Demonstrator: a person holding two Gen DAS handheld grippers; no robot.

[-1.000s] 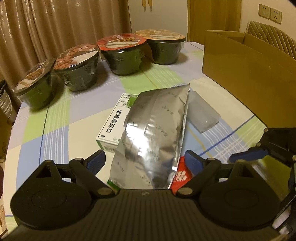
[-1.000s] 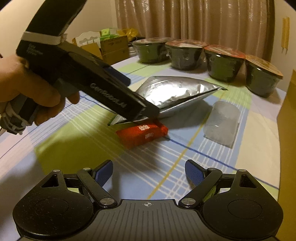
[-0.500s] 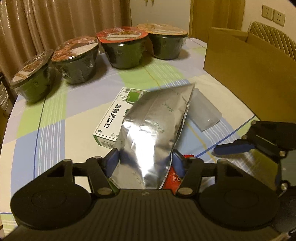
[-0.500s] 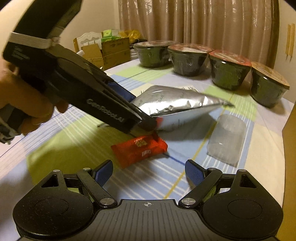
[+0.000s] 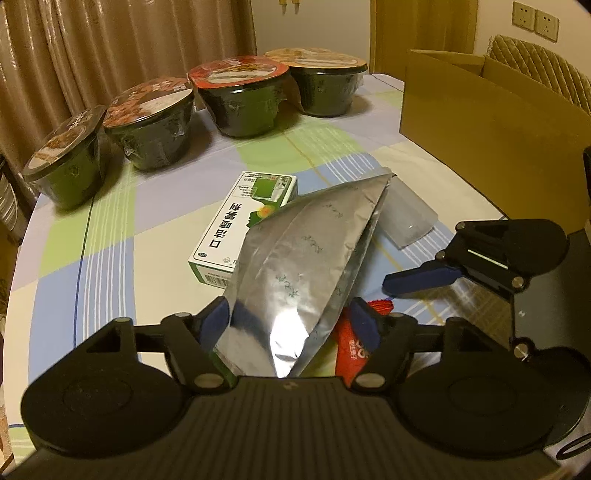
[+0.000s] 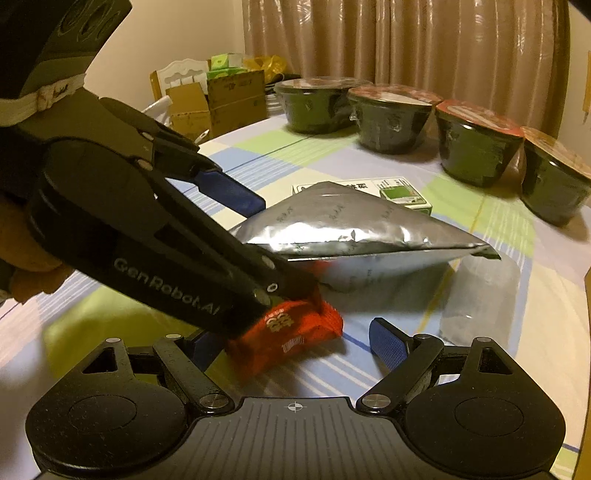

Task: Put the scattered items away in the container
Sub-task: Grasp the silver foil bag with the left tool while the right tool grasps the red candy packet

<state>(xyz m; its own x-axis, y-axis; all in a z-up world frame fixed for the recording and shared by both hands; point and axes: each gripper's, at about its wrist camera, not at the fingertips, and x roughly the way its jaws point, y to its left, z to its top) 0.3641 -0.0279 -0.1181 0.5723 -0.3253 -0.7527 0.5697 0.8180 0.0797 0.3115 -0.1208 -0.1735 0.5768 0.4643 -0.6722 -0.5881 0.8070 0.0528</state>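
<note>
From the left wrist, the left gripper (image 5: 291, 321) pinches the shiny silver foil bag (image 5: 306, 266) at its bottom end. The bag looks light, crinkly and slippery, so its flat edge is best. It hangs above the checked tabletop (image 5: 110, 236), near the brown cardboard box (image 5: 480, 122).

From the right wrist, the right gripper (image 6: 295, 343) is spread wide around a small red snack packet (image 6: 291, 332).

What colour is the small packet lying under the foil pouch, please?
Red packet with pale lettering, clearest in the right wrist view.

Beige curtains (image 5: 110, 48) hang behind a table w/ a checked cloth (image 5: 110, 229), under warm dim light. Quilted chair back (image 5: 535, 62) at right, wall sockets (image 5: 535, 22) above it; stacked cardboard boxes (image 6: 218, 99) beside a white chair (image 6: 181, 77).
</note>
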